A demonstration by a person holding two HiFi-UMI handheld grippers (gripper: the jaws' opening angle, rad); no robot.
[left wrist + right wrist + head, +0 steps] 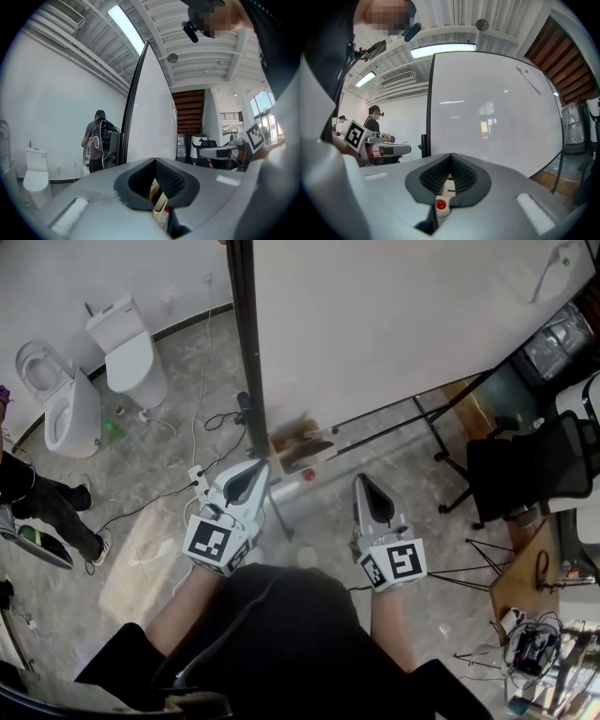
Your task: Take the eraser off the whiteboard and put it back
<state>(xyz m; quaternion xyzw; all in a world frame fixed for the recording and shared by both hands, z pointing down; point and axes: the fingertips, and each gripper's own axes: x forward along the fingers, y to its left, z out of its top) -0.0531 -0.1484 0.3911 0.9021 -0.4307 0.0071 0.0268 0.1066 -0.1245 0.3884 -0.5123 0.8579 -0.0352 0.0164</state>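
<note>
**Eraser watch: both tools closed, block at the board's foot**

Nearest to me, the left gripper and the right gripper both have their jaws together and clamp nothing. Both point level at the board. What shows through their gaps lies beyond them, not in them. If I press in like this, the closed tips would only shove the eraser along the surface or tip it off.

Just past the tips and between them, a brownish block sits at the lower left edge of the whiteboard, beside the dark post. I take that block for the eraser (it is blurred, and I can't tell whether it clings to the face or rests on a ledge). Lying there, it fits a moment ahead of lifting as well as one after returning, so I commit to no move.

A small red thing lies just on my side of it, and a careless sweep could knock it away. Loose cables trail across the floor left of the post and could catch a foot. Farther right, the black chair crowds the stand's legs.
</note>
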